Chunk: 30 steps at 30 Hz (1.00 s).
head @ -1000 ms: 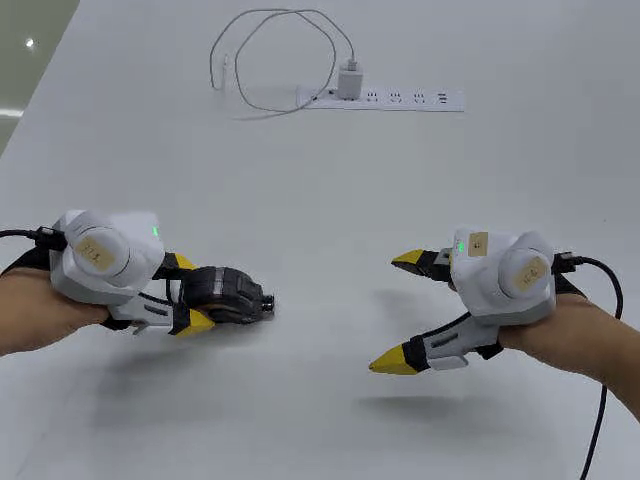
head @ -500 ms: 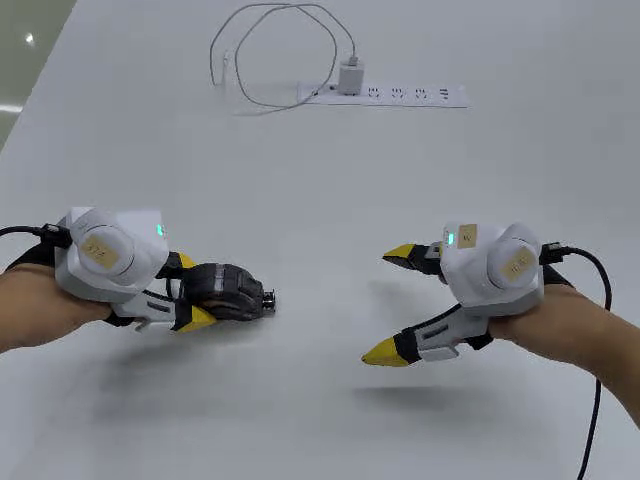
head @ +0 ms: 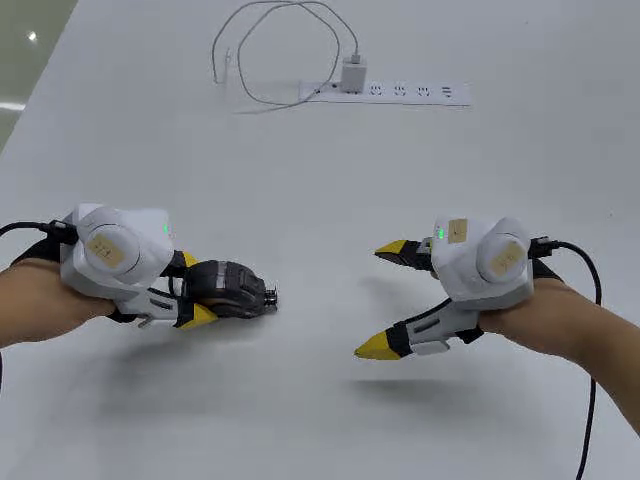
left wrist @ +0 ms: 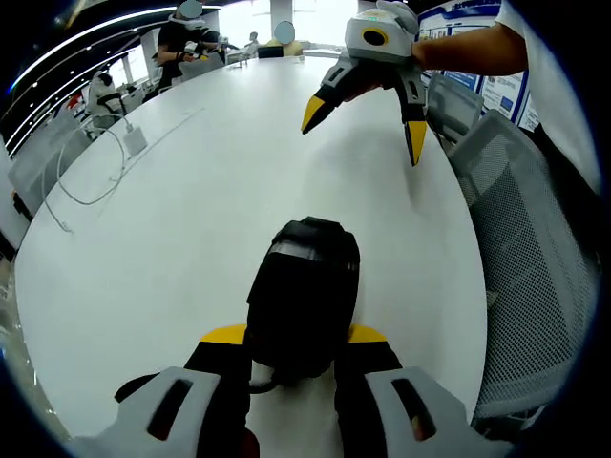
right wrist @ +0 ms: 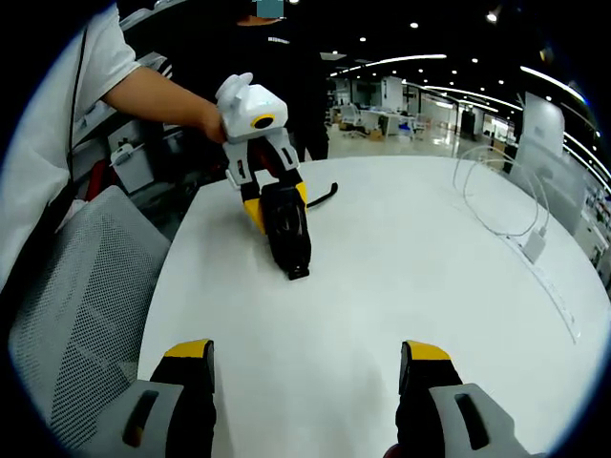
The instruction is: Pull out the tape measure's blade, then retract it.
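My table [head: 330,180] is a wide, plain white top. At its far side a white power strip [head: 400,93] lies flat, with a white charger [head: 352,76] plugged into its left end. A thin white cable [head: 214,55] loops over the surface beside it. Nearer me, on my left, the black tape measure [head: 228,288] rests on the table.

The tape measure [head: 228,290] has a black plastic case, mostly matt with a faint sheen. The table [head: 320,170] is smooth, matt white. The left gripper [head: 194,290] and right gripper [head: 380,298] have smooth, slightly glossy white plastic shells.
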Each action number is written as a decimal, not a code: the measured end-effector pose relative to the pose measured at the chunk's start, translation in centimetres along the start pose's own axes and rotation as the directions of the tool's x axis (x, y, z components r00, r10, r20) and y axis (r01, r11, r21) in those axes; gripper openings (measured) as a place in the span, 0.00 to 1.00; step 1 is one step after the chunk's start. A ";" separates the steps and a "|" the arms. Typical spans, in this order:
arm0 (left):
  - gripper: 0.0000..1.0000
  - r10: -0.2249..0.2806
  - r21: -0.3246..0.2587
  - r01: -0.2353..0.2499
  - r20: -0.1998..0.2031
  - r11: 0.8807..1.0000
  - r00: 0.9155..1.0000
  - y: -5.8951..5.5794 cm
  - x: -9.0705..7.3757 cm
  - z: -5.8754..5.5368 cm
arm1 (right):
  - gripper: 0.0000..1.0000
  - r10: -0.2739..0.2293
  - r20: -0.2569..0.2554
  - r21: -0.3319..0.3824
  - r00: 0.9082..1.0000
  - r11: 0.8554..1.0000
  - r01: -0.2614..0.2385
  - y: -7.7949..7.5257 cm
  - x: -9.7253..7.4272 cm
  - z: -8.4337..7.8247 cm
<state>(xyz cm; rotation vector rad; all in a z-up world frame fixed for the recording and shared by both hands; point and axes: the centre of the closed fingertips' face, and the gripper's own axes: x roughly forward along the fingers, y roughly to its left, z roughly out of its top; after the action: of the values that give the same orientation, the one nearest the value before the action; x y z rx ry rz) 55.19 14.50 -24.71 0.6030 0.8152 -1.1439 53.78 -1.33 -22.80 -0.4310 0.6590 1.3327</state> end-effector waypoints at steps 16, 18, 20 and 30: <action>0.28 0.003 -0.002 -0.003 -0.007 1.000 1.000 0.1 0.0 -0.1 | 0.70 0.034 0.031 -0.041 0.999 0.999 -0.032 -0.2 3.4 2.1; 0.28 0.004 0.000 -0.004 -0.007 1.000 1.000 0.1 0.0 -0.1 | 0.69 0.038 0.034 -0.045 0.999 0.998 -0.037 -0.2 3.7 2.4; 0.28 0.006 0.001 -0.006 -0.009 1.000 1.000 0.0 0.0 -0.1 | 0.67 0.040 0.037 -0.050 0.999 0.998 -0.038 -0.2 4.1 2.5; 0.28 0.005 0.000 -0.005 -0.013 1.000 1.000 0.0 0.1 -0.1 | 0.54 0.059 0.052 -0.078 0.997 0.995 -0.055 -0.2 5.9 3.2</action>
<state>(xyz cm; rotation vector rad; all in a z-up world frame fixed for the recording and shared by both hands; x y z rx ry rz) 55.22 14.56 -24.86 0.6127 0.8238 -1.1364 55.13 5.09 -24.36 -0.4383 0.5802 1.4225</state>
